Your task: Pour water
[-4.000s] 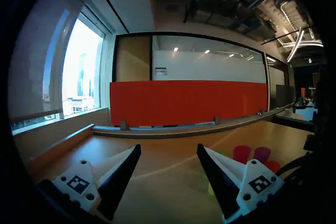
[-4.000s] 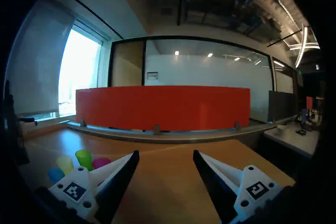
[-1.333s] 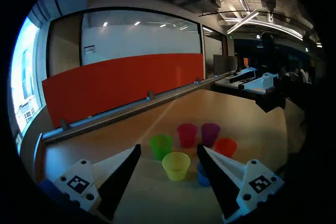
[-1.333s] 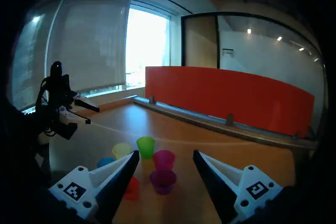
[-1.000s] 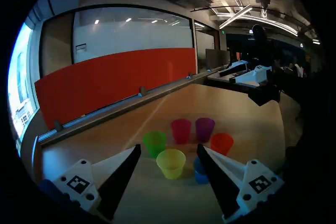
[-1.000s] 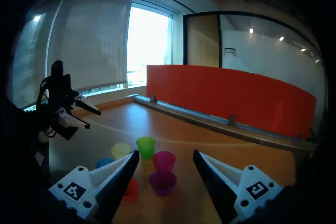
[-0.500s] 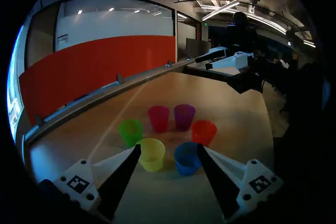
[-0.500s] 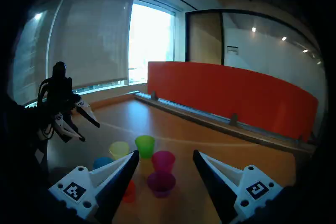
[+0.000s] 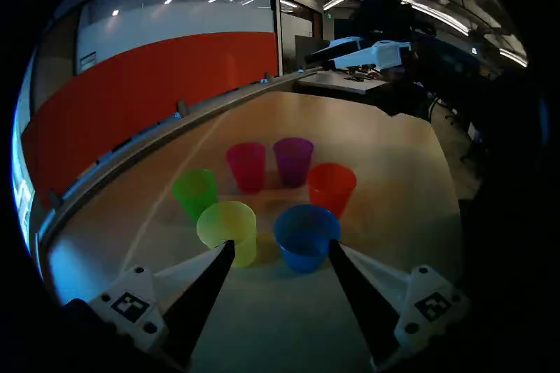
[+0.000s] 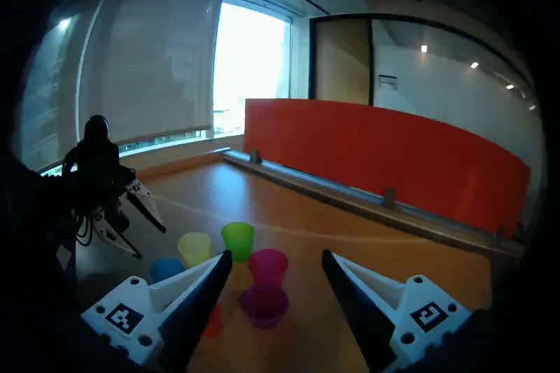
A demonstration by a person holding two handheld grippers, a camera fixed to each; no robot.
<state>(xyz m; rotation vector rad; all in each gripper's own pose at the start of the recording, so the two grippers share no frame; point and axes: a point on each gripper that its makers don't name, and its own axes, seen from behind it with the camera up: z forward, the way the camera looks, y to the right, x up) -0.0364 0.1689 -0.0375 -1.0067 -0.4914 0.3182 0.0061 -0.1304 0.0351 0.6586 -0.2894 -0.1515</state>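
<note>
Several plastic cups stand in a ring on the wooden table (image 9: 392, 163). In the left gripper view my left gripper (image 9: 278, 250) is open just in front of the blue cup (image 9: 306, 236) and yellow cup (image 9: 227, 231); behind them stand green (image 9: 195, 193), pink (image 9: 247, 166), purple (image 9: 293, 161) and orange (image 9: 331, 188) cups. In the right gripper view my right gripper (image 10: 275, 261) is open above the purple cup (image 10: 263, 305) and pink cup (image 10: 269, 265), with green (image 10: 238, 240), yellow (image 10: 194, 248) and blue (image 10: 166, 269) cups beyond. The left gripper (image 10: 129, 222) appears at the left there, the right gripper (image 9: 353, 54) far off in the left view.
A long orange divider panel (image 10: 378, 156) on a metal rail runs along the table's far edge. A bright window (image 10: 248, 68) and blinds lie beyond. More desks with items (image 9: 350, 78) stand past the table's end.
My left gripper has swung right and tipped down toward the cups, which now sit closer and larger. The right gripper has shifted slightly; the cups sit a little lower between its fingers.
</note>
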